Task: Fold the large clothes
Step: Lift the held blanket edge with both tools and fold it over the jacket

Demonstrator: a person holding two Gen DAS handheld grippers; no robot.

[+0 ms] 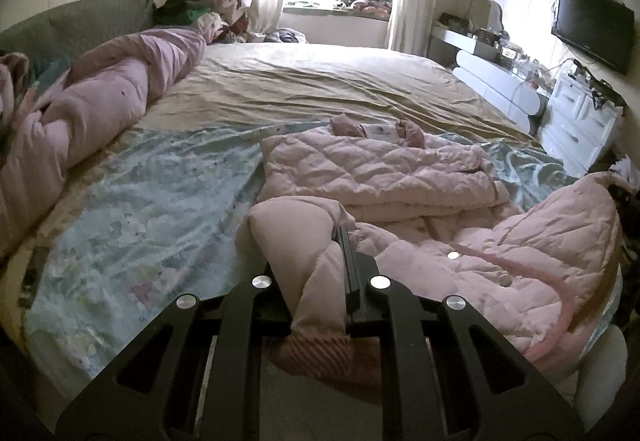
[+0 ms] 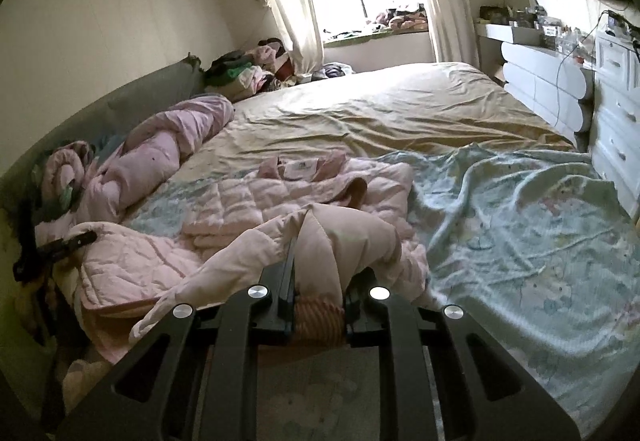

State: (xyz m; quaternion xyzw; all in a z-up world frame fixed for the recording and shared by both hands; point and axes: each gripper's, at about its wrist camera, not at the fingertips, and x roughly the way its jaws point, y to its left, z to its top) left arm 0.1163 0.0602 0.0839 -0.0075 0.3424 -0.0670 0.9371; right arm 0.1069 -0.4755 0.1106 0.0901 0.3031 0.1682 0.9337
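A pale pink quilted jacket [image 1: 380, 169] lies on the bed, collar and label [image 1: 376, 129] at the far end. Its near part is lifted off the sheet. My left gripper [image 1: 320, 245] is shut on a bunched fold of it, and a ribbed pink knit edge [image 1: 320, 353] hangs at the base of the jaws. The fabric hides the left finger. In the right wrist view my right gripper [image 2: 320, 261] is shut on another fold of the jacket [image 2: 248, 201], with a ribbed edge [image 2: 320, 317] between the jaws. The left gripper [image 2: 60, 245] shows at the far left, pinching the jacket's other side.
The bed has a light blue patterned sheet [image 1: 140, 201] near me and a beige sheet [image 1: 320, 81] farther off. A rolled pink duvet [image 1: 112, 93] lies along the grey headboard [image 1: 80, 21]. White drawers [image 1: 580, 121] and a wall TV [image 1: 592, 25] stand to the right.
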